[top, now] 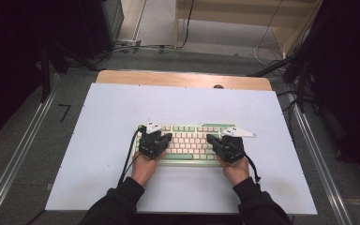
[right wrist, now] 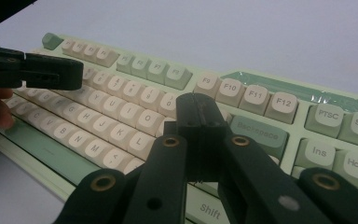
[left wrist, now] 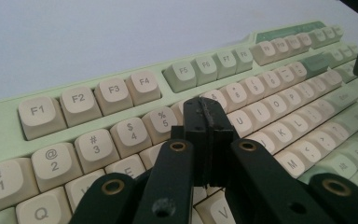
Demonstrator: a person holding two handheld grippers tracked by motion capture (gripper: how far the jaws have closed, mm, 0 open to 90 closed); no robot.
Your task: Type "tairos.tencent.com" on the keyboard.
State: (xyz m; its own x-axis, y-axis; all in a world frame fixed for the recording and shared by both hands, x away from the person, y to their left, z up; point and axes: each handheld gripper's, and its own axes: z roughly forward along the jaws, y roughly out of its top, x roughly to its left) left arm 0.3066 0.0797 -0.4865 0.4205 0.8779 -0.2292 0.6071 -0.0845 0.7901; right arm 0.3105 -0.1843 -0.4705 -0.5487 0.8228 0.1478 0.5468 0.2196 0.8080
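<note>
Hovering over a pale green keyboard [top: 194, 143] with cream keys, the left gripper [top: 168, 137] and the right gripper [top: 210, 138] are both poised with jaws pressed together and gripping nothing. The keyboard is lying flat near the middle of the white table [top: 98, 122], slightly toward the person's edge. Its long axis is running side to side, parallel to that edge, with the function row pointing toward the far edge. Judging from the angled tips, a press could be landing on two keys at once, or sliding the keyboard across the smooth tabletop
</note>
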